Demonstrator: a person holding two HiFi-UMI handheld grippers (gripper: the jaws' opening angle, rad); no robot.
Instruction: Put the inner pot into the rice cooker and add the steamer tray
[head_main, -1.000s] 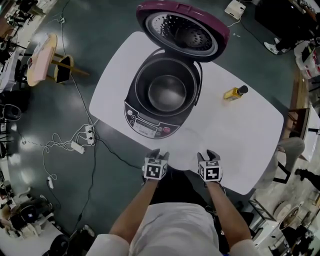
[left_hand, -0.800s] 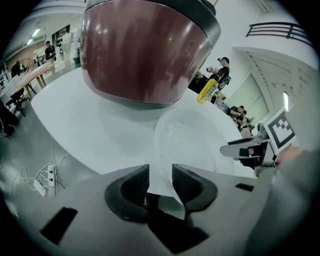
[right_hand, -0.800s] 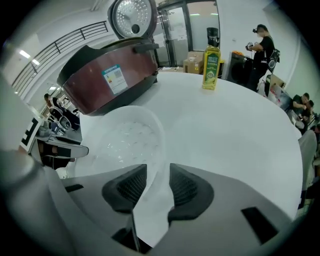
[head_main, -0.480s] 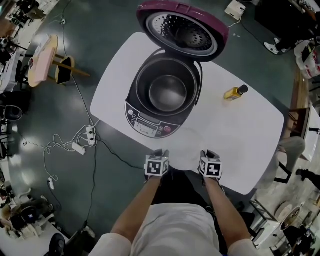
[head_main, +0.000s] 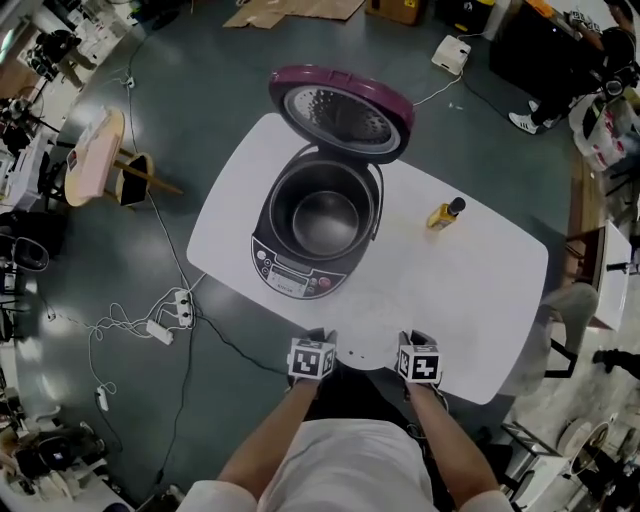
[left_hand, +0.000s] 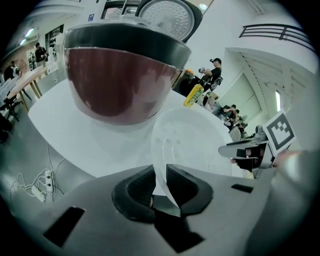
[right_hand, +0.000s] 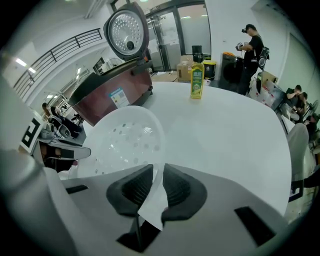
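Rim of steamer tray (left_hand: 192, 142) in left hand-held gripper (left_hand: 159, 171), right hand-held gripper (right_hand: 158, 171)

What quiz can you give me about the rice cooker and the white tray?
1. True or false: the inner pot already sits inside the rice cooker.
2. Pick one. What do the jaws of the left gripper and the right gripper pinch? A a spoon; B the steamer tray; C a cup.
3. Finish it: the small bottle on the table is coloured ____.
Key: 1 true. 2 B; both pairs of jaws have just closed on its rim. 3 yellow.
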